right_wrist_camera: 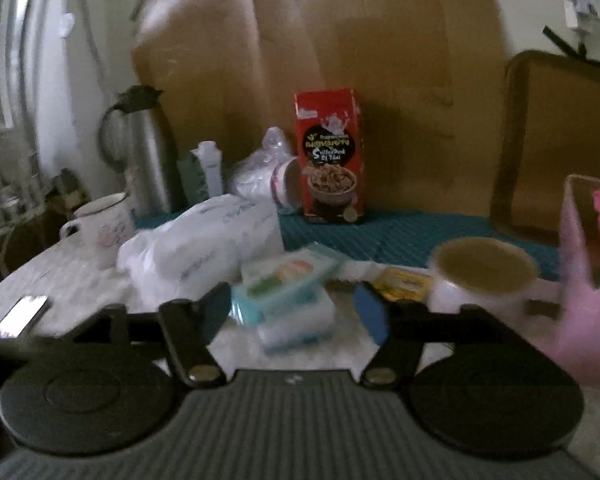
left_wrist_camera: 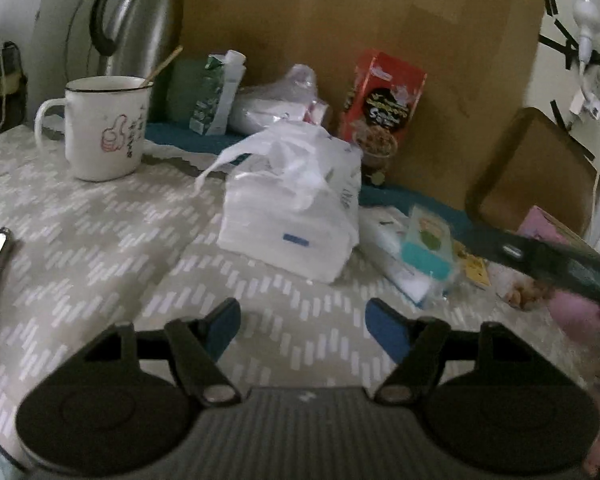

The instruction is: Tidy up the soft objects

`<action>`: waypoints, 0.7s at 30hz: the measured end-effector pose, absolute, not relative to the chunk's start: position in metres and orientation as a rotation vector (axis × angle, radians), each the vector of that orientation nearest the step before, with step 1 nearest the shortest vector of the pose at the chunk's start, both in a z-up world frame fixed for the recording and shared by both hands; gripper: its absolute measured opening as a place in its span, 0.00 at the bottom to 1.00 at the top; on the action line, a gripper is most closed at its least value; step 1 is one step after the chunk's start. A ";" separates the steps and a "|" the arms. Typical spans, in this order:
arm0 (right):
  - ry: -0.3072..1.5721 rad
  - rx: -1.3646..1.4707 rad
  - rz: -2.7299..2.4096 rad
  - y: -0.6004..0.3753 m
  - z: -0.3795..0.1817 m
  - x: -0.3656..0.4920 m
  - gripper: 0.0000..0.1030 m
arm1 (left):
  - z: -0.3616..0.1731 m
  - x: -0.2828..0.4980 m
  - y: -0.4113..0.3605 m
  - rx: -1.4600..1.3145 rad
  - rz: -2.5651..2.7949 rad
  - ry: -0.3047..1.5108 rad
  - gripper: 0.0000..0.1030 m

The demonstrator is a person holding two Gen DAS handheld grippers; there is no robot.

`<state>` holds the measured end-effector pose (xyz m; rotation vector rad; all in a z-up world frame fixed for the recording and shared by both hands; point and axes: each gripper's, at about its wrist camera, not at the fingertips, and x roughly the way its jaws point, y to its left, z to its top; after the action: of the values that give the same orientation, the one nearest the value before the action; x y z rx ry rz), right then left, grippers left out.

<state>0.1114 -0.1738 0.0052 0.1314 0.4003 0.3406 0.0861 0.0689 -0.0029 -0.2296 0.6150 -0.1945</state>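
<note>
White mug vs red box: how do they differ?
The white mug is round, handled, open-topped, with a stick inside; the red box is a tall printed carton, closed. The mug stands on the patterned cloth, the box farther back on the teal mat against cardboard. Both stand upright.

Left gripper (left_wrist_camera: 302,330) pointed toward 12 o'clock, tilted downward, jaws apart, empty. Right gripper (right_wrist_camera: 292,316) likewise, jaws apart, empty.

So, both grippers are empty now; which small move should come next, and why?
Probably ease the right gripper forward onto the teal wipes pack: its jaws stand open with nothing between them, and the pack lies just ahead. The left gripper is also open and empty.
</note>
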 end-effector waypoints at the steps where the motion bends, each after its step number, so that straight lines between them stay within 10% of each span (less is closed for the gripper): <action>1: 0.419 0.147 0.332 -0.166 0.004 0.123 0.70 | -0.003 0.085 0.070 -0.238 -0.190 0.611 0.69; 21: 0.551 0.035 0.429 -0.182 -0.020 0.098 0.45 | -0.003 0.080 0.069 -0.228 -0.212 0.611 0.79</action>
<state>0.0975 -0.1824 -0.0197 0.0352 0.5505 0.4290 0.0804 0.0695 -0.0026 -0.2276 0.6108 -0.2123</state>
